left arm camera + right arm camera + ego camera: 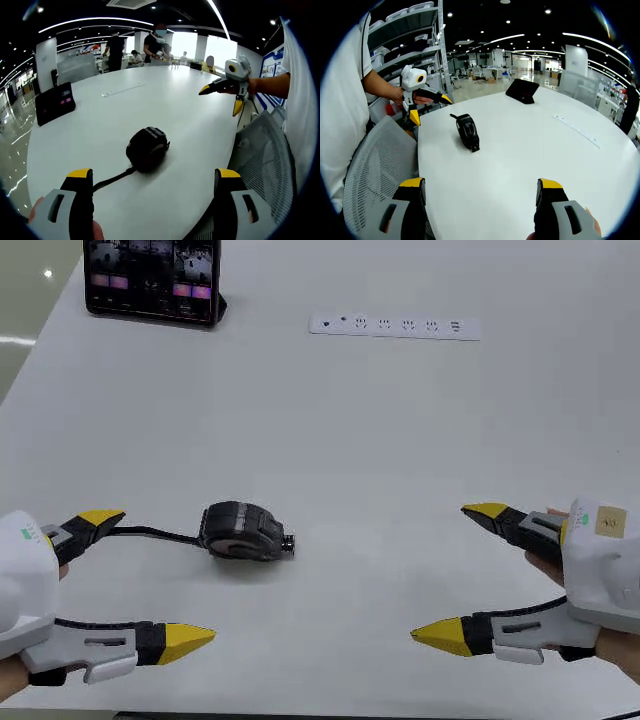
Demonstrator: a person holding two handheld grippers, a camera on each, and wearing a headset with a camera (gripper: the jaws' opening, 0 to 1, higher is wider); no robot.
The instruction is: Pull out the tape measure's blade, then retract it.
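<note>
A black tape measure (pixel 243 531) lies on the white table (pixel 330 440), its strap trailing left toward my left gripper (pixel 155 575). That gripper is open at the table's front left, and the case (pixel 147 147) rests just ahead of its yellow-tipped jaws. My right gripper (pixel 462 575) is open at the front right, well apart from the tape measure (pixel 468 131), with nothing between its fingers. The blade is inside the case. Each gripper shows in the other's view: the right gripper (pixel 223 96) and the left gripper (pixel 426 106).
A dark tablet (pixel 152 278) stands at the back left of the table and a white power strip (pixel 394 326) lies at the back centre. A grey mesh chair (pixel 375 175) is by the near edge. People stand in the far background.
</note>
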